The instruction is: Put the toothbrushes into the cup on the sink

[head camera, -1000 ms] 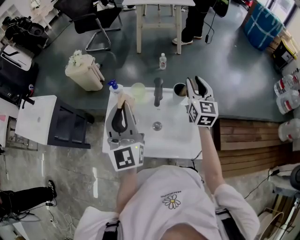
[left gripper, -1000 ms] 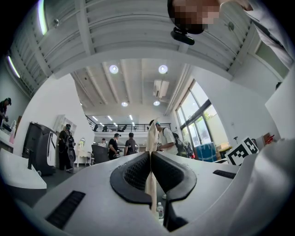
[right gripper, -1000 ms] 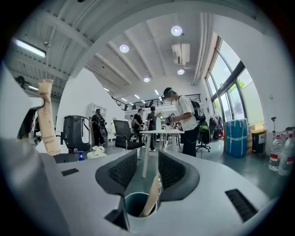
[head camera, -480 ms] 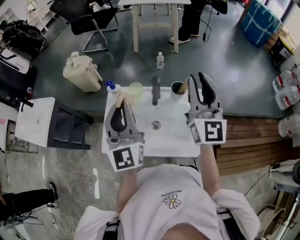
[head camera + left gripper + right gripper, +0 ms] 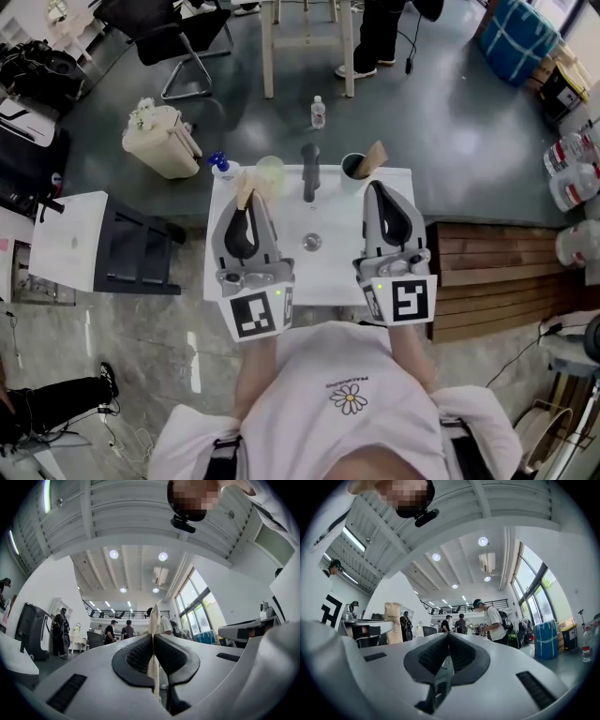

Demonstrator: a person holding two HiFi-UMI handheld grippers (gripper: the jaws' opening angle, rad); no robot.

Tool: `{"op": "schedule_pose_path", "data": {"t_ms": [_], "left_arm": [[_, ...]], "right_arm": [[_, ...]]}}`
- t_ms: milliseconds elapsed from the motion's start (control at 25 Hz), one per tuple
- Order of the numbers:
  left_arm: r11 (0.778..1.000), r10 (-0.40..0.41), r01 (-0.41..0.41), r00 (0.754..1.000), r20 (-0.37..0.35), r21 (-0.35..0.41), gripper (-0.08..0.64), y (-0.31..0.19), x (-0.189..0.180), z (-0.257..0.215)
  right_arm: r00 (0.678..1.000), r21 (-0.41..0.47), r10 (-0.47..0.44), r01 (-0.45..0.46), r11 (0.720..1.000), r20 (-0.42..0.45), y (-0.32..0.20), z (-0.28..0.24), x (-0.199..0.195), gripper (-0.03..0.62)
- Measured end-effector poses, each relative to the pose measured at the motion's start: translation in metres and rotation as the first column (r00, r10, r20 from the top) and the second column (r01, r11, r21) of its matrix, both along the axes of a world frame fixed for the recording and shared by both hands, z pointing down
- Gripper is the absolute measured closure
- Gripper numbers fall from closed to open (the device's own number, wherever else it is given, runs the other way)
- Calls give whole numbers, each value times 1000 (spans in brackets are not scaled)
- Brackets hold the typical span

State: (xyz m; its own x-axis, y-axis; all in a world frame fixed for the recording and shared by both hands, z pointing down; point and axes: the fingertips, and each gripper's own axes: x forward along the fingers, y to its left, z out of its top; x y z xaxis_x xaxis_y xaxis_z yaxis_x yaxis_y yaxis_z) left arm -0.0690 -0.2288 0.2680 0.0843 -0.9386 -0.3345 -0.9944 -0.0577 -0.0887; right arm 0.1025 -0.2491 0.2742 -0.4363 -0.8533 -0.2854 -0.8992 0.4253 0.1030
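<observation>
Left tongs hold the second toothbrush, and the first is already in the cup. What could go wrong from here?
1. The cup stands at the far right of the sink, past the faucet. Crossing over, the left tongs may clip the faucet or the shut, empty right tongs.
2. The first toothbrush leans on the cup's rim, so the second toothbrush might catch it or tip the cup.
3. The grip is on a thin edge only, so it may twist.

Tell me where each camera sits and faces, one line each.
Head view: on the person's head, steeply down at the sink; left gripper, right gripper, shirt show.
Left gripper view: along jaws shut on a toothbrush, tilted up toward the ceiling.
Right gripper view: along shut, empty jaws, tilted up. Both show the head camera.
</observation>
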Motion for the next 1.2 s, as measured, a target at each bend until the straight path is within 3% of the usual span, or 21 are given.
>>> {"op": "schedule_pose_path", "data": {"t_ms": [760,920,1200], "left_arm": [[1000,-17,17,1000,2,3,534,-3,-9,7],[1000,-24,24,1000,16,19,534,-29,-18,7],[998,25,-27,999,-42,-54,535,-91,-30,37]], "right_arm": [[1000,-31,10,-10,999,-6,-1,11,-4,580],[1000,-31,20,-20,999,-6,-1,10,-3,580],[1000,-70,28,-28,997,2,-2,19,7,580]]}}
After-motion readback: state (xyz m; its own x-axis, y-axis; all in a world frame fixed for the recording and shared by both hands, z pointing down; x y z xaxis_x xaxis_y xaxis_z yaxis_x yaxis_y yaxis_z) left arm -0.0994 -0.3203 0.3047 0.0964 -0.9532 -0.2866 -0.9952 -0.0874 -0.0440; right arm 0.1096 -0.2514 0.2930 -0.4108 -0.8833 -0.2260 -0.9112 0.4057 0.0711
